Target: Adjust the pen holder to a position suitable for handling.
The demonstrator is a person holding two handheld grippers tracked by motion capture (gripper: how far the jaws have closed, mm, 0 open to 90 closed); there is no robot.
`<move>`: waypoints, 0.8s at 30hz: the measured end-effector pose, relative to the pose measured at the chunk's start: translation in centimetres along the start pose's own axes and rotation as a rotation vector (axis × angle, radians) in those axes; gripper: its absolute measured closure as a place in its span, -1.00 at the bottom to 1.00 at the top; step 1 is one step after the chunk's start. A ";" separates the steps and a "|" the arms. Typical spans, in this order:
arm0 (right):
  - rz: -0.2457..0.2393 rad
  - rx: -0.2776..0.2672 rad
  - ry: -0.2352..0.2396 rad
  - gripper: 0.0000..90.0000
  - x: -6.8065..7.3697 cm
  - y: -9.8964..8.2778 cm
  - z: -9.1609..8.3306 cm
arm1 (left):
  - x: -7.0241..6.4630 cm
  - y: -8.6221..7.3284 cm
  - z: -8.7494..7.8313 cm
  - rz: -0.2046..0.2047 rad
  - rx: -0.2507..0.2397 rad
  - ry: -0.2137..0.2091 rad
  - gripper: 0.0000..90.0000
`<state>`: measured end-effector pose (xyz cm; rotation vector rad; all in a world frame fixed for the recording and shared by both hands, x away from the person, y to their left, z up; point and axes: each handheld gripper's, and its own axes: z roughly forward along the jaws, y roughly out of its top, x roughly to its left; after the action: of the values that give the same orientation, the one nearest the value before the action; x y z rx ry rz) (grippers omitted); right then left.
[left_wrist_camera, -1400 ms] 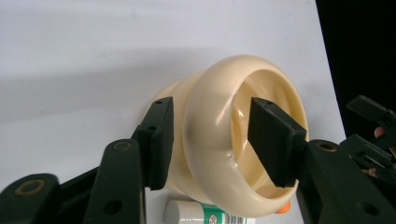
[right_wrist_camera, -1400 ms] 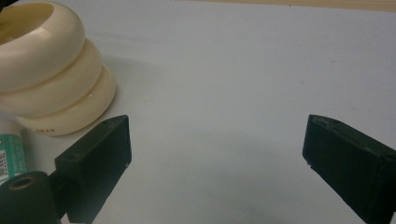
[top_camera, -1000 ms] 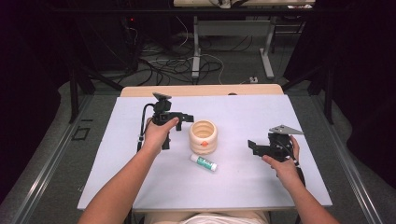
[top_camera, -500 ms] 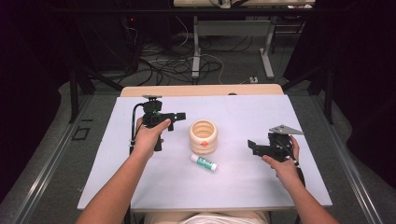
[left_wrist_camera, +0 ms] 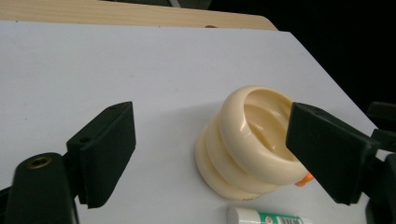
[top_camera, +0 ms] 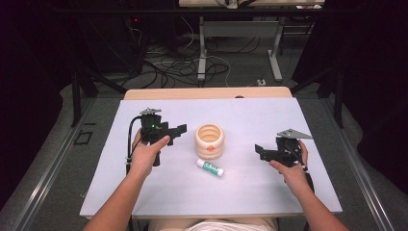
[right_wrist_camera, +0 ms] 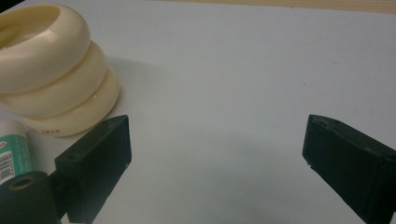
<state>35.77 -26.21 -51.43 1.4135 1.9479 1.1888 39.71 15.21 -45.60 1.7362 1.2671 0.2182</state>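
Left gripper (top_camera: 180, 129): mine, spread wide with nothing in it, hovering over the white tabletop (top_camera: 240, 192).
Right gripper (top_camera: 258, 150): also gaping and empty, low over the tabletop.
Cream ring holder (top_camera: 209, 141): sits between my two grippers, just ahead of the left one's jaws. It's a ribbed, three-bulge cup with an orange bit at its base.
Writing on holder: small red print near the bottom rim in the right gripper view, too tiny to read.
Glue stick (top_camera: 210, 167): lying flat just beside the holder, white cap, green label, text unreadable.
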 end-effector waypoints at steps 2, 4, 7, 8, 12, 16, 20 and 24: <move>-0.004 0.000 0.000 -0.83 0.0 0.0 0.0 | 0.2 -0.5 -0.2 0.004 -0.006 0.017 -0.70; -0.003 0.003 0.002 -0.83 0.1 0.0 0.0 | 0.4 -0.9 -0.4 0.019 -0.011 0.025 -0.79; -0.002 0.004 0.004 -0.83 0.2 0.0 0.0 | 0.6 -1.5 -0.7 0.042 -0.016 0.041 -0.86; 0.002 0.005 0.010 -0.83 0.2 0.1 -0.1 | 0.6 -1.7 -0.8 0.046 -0.023 0.043 -0.91; -0.007 0.001 0.004 -0.82 0.3 0.1 -0.1 | 1.1 -2.5 -1.5 0.050 -0.037 0.041 -0.99; -0.015 0.000 0.010 -0.80 0.4 0.2 -0.1 | 1.5 -3.3 -2.2 0.076 -0.043 0.036 -0.99; -0.057 -0.004 0.000 -0.76 0.7 0.3 -0.2 | 1.5 -4.0 -2.7 0.080 -0.067 0.033 -0.99; -0.084 0.008 0.007 -0.73 1.2 0.4 -0.2 | 1.4 -4.9 -3.1 0.117 -0.086 0.045 -0.99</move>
<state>35.36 -25.12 -50.82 1.3195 1.9989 1.1502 35.23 18.23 -48.12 1.7419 1.1718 0.3764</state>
